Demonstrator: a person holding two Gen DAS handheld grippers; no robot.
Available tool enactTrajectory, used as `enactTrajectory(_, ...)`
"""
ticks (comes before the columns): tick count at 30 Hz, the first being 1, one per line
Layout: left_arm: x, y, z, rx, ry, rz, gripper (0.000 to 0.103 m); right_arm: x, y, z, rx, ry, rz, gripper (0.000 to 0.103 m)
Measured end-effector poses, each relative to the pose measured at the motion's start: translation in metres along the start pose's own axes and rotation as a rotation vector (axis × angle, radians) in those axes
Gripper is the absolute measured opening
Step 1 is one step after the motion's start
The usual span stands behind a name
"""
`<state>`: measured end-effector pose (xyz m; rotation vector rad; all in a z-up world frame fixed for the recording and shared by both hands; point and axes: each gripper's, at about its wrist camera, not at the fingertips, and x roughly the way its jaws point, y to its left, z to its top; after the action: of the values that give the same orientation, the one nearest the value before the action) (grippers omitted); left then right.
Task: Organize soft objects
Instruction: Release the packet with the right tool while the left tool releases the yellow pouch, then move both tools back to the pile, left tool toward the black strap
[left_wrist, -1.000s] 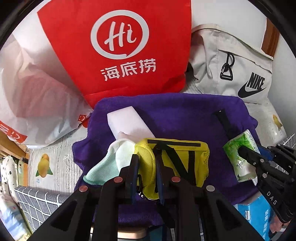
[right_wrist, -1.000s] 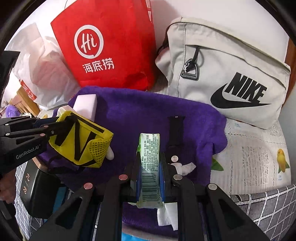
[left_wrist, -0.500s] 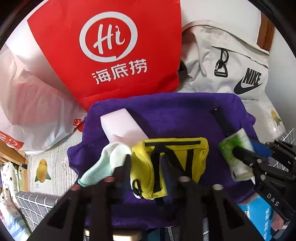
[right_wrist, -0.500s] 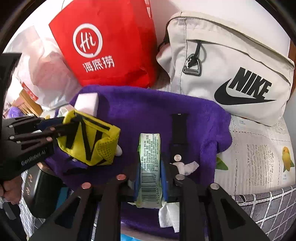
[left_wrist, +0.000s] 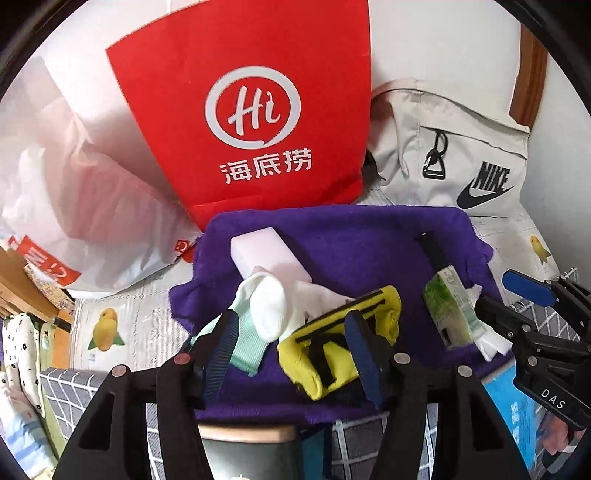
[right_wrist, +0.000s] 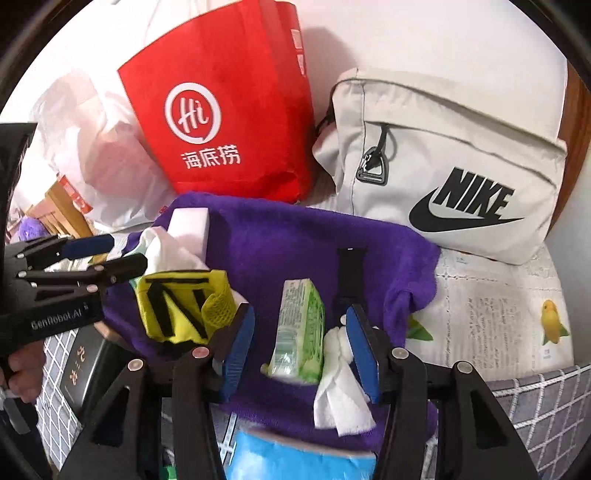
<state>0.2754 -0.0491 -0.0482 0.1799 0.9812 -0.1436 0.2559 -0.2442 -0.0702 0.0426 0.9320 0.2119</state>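
Both items had been set down on the purple towel (left_wrist: 369, 240). The left gripper (left_wrist: 295, 339) had just been opening, the yellow pouch (left_wrist: 332, 350) lying loose between its jaws. The right gripper (right_wrist: 299, 343) had likewise been opening, the tissue pack (right_wrist: 301, 328) released between its pads. Good practice: lift both straight clear without snagging fabric. Only the left view showed the sock (left_wrist: 266, 306) fully; only the right showed the hand (right_wrist: 22, 369).

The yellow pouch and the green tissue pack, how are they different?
The yellow pouch is fabric with black straps; the green tissue pack is shiny plastic wrap. The pouch lies at the left gripper, the pack between the right gripper's pads. Both rest released on the purple towel.
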Motion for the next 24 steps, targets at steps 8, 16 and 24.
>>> enactTrajectory(8, -0.036, 0.005, -0.026, -0.008, -0.022, 0.008, 0.057, -0.044, 0.015, -0.025, -0.019, -0.023, -0.016, 0.052)
enactTrajectory(16, -0.073, -0.002, -0.072, -0.006, -0.019, 0.002, 0.057, -0.091, 0.028, -0.067, -0.011, -0.04, -0.017, 0.051)
enactTrajectory(24, -0.099, -0.023, -0.126, -0.004, 0.008, -0.02, 0.057, -0.13, 0.025, -0.112, 0.038, -0.055, -0.022, 0.052)
